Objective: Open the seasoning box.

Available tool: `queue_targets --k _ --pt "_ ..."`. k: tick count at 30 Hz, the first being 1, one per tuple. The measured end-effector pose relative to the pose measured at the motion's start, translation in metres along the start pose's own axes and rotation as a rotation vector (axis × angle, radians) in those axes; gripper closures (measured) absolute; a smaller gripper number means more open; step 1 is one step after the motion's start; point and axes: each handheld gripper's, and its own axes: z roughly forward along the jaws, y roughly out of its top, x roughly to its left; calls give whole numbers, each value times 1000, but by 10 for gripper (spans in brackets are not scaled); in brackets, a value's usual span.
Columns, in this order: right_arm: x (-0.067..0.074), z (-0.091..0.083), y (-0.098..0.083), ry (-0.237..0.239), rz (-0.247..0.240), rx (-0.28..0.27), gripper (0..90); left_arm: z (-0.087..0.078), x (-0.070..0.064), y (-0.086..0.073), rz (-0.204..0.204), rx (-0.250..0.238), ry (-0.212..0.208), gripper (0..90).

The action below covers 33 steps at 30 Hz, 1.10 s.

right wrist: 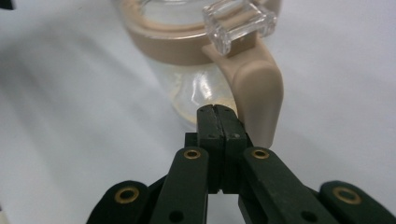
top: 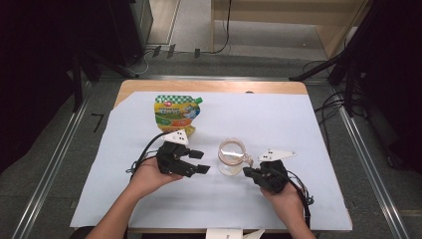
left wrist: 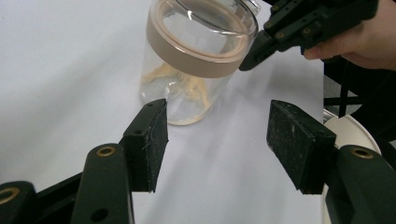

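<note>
A clear glass jar with a tan rim and a tan handle stands near the middle of the white sheet. There is yellowish residue at its bottom. My left gripper lies just left of the jar and points at it. Its jaws are open with nothing between them, and the jar stands a little ahead of the left gripper. My right gripper is shut on nothing, with its tip close under the rim, right beside the handle. A clear tab sits on top of the handle.
A green and yellow spouted pouch lies behind the left gripper. The white sheet covers most of the wooden table. A white round object lies beyond the table's near edge. Cables trail from both hands.
</note>
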Motion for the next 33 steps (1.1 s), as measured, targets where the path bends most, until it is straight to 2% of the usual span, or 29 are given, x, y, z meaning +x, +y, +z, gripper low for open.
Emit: queue_targets --k 3,4,6,8,14,16,18,20,22,26,28,33 --pt "-10 0 3 -23 15 -5 900 0 1 1 3 -5 -2 386" --pt "-13 1 5 -32 13 -8 900 1 1 1 7 6 -7 387" --pt "-23 4 8 -52 34 -27 900 4 0 2 22 32 -15 448" --pt "-25 5 8 -62 45 -30 900 6 0 3 26 33 -13 446" --pt "-32 13 11 -109 23 -46 900 12 4 8 -11 14 -23 377" --pt "-35 15 14 -123 11 -55 900 12 6 11 -6 4 -30 348" --pt "-40 18 16 -119 13 -57 900 13 7 15 -20 -6 -38 343" --pt "-43 20 18 -86 15 -56 900 15 9 18 -39 -8 -58 325" --pt "-43 18 19 -79 16 -46 900 16 9 22 -28 -3 -42 325" --pt "-44 3 25 -61 13 -47 900 20 12 30 -19 22 -36 314" --pt "-46 -5 27 -46 22 -53 900 23 15 35 -17 31 -48 303" --pt "-51 -19 26 -69 14 -63 900 30 20 47 4 23 -70 265"
